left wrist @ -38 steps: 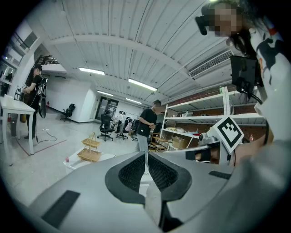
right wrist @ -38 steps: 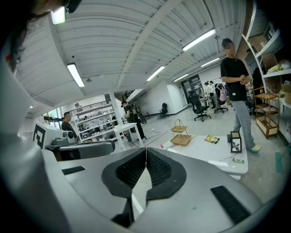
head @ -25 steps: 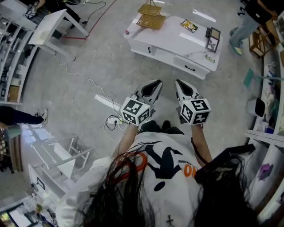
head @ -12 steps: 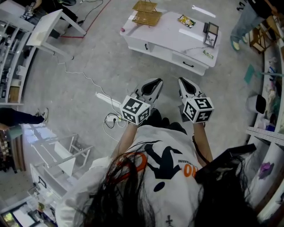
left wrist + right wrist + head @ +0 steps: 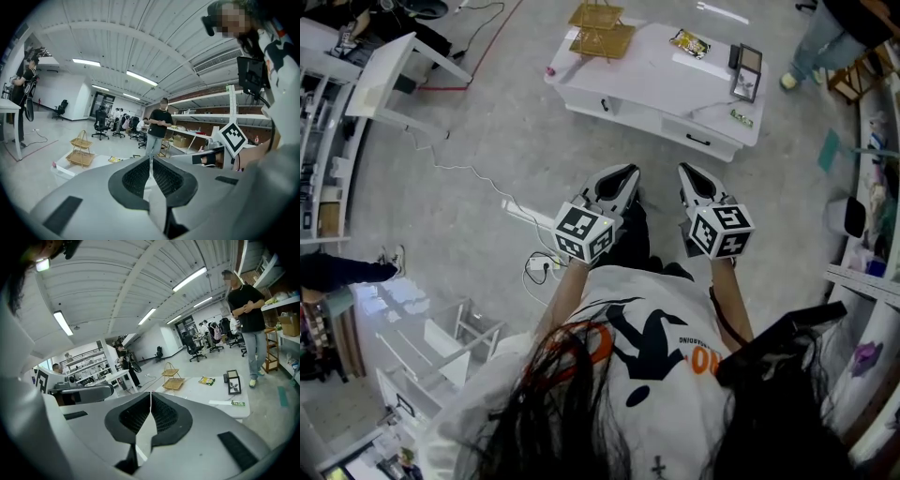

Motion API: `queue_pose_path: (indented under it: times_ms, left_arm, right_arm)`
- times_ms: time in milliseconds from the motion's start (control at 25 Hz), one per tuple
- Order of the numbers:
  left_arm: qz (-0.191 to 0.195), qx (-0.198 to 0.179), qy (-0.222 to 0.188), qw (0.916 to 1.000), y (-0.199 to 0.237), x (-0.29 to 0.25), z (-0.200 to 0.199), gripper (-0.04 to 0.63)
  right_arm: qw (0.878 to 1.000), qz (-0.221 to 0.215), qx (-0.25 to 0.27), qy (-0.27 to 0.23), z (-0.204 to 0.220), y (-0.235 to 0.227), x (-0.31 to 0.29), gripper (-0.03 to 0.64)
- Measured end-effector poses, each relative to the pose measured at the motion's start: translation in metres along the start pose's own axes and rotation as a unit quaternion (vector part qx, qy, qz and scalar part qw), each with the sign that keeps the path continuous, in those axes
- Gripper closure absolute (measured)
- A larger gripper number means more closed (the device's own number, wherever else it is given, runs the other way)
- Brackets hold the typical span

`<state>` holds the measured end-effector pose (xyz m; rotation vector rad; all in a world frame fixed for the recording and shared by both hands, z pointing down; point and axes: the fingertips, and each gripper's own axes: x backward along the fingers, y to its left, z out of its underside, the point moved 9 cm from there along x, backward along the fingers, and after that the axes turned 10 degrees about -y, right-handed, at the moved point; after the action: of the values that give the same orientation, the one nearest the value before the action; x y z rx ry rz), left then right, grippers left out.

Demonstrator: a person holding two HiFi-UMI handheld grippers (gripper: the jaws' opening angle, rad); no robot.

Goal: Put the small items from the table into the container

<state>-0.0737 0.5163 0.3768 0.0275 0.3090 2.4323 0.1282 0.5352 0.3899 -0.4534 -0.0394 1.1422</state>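
Head view, small items first. A yellow snack packet [image 5: 694, 42], a slim green wrapper [image 5: 741, 116] and a tiny pink piece [image 5: 550, 70] lie on the white tabletop [image 5: 666, 89]. All are well ahead of both grippers and out of reach. A picture frame [image 5: 747, 86] stands at the tabletop's right end, ahead and to the right of the right gripper [image 5: 687, 172].

Container: a two-tier wire basket [image 5: 602, 28] at the tabletop's far left end, ahead and to the left of the left gripper [image 5: 628, 174]. Its trays look empty from here, but the mesh is too small to be sure.

Left gripper: clenched, pads meeting, nothing between them; the left gripper view confirms this. Right gripper: likewise clenched on nothing. The two are side by side, both pointing toward the tabletop with bare floor beneath them. A power strip with its cable [image 5: 539, 267] lies on the floor, behind and to the left of the left gripper.

Step in hand, as I read it: the approach. Nothing is grasped, and no item appears to be in the basket yet.

Next move calls for closing the gap to the tabletop and letting a gripper's jaws part. The green wrapper sits nearest the front edge, on the right gripper's side, so it looks like the first candidate. It is flat and thin, so it probably needs a low pinch at one edge. The packet lies closer to the basket and would be a short carry.
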Motion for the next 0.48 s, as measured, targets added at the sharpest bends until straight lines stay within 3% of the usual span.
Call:
queue_pose_path:
  times_ms: [480]
  left_arm:
    - [0.044,-0.007,0.008,0.999,0.138,-0.085,-0.043,0.578]
  right_arm:
    - [0.999,0.029,-0.017,-0.011,-0.041,-0.033,-0.152,0.598]
